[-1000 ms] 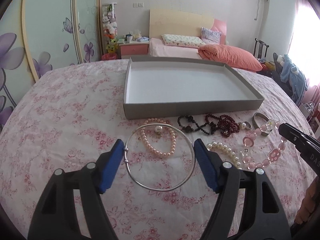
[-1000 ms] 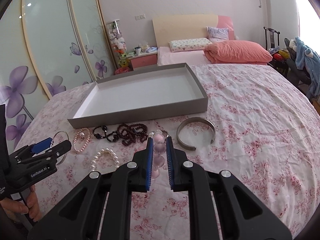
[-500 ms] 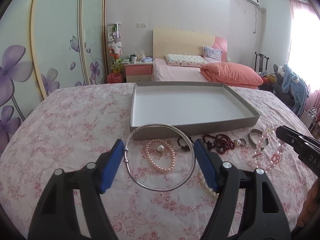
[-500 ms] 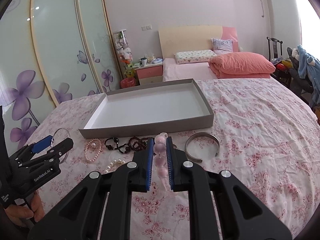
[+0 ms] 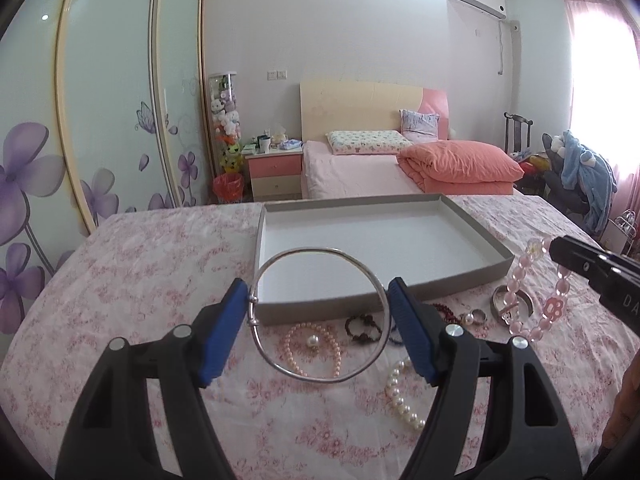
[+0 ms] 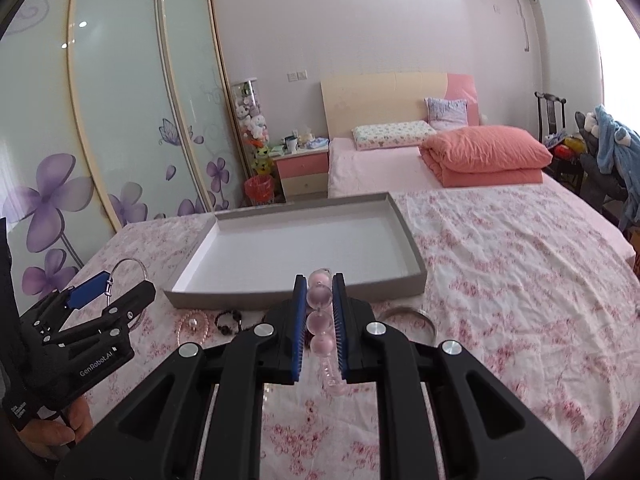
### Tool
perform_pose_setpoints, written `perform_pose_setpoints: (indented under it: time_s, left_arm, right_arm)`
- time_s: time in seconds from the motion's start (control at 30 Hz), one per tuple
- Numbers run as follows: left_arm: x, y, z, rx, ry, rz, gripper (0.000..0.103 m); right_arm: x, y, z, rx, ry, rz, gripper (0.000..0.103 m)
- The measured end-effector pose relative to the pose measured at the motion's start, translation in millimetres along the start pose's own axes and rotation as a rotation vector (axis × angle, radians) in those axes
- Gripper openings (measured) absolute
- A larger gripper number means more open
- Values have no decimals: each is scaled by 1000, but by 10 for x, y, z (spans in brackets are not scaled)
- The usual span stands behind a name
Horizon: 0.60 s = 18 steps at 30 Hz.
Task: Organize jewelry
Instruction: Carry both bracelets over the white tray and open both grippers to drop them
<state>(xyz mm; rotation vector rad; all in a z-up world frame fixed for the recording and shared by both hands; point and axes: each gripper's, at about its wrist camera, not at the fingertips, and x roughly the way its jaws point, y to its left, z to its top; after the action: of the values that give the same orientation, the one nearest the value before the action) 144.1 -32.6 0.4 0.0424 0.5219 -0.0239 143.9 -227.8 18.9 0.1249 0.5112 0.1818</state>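
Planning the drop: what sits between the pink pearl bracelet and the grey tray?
Bare floral sheet only, per the left wrist view, between pink pearl bracelet and grey tray.

The bedspread (image 5: 132,280) is pale pink with a scattered rose floral print; the tray (image 5: 472,240) is grey outside and white inside; the bangle (image 5: 320,378) is silver; the left tool (image 5: 318,320) is black with blue pads; the right tool (image 6: 320,320) is black with blue pads too; the bead bracelet (image 6: 319,296) is translucent pink; the pearl strand (image 5: 400,396) is white; another pearl bracelet (image 5: 296,360) is pinkish; the beaded bracelet (image 5: 362,326) is dark; the wardrobe doors (image 5: 112,120) are frosted green-white with purple flowers; the folded quilt (image 5: 460,164) is coral.
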Motion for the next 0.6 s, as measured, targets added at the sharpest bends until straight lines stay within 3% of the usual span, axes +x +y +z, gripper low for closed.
perform_pose_setpoints:
  time_s: [0.4, 0.6]
  left_arm:
    - [464, -62, 442, 19, -64, 40, 70]
    - [915, -48, 534, 15, -17, 48, 70]
  right_arm:
    - [460, -67, 494, -5, -48, -30, 14]
    - [900, -93, 593, 3, -10, -32, 14]
